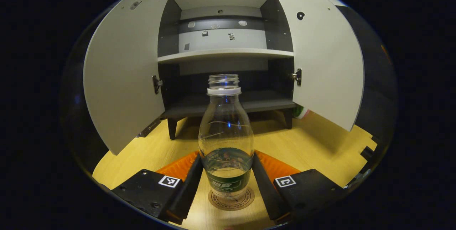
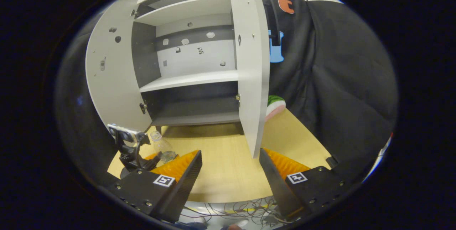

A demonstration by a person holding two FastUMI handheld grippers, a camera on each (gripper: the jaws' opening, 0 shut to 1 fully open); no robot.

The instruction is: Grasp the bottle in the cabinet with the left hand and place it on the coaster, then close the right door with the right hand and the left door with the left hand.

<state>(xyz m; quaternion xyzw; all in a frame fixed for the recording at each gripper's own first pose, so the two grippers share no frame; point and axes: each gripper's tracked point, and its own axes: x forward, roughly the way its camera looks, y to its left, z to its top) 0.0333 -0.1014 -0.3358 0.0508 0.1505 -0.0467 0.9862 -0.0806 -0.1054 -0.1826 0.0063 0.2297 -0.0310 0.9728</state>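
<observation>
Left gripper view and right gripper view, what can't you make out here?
- Left gripper view: coaster partly covered by the bottle; whether the jaws press the bottle is unclear.
- Left gripper view: green-and-pink object mostly hidden behind the right door.
- Right gripper view: bottle partly hidden behind the left gripper.

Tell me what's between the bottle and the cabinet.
Just bare wooden table between the bottle and the cabinet, seen in the left gripper view.

Clear glossy plastic bottle (image 1: 226, 130)
</observation>
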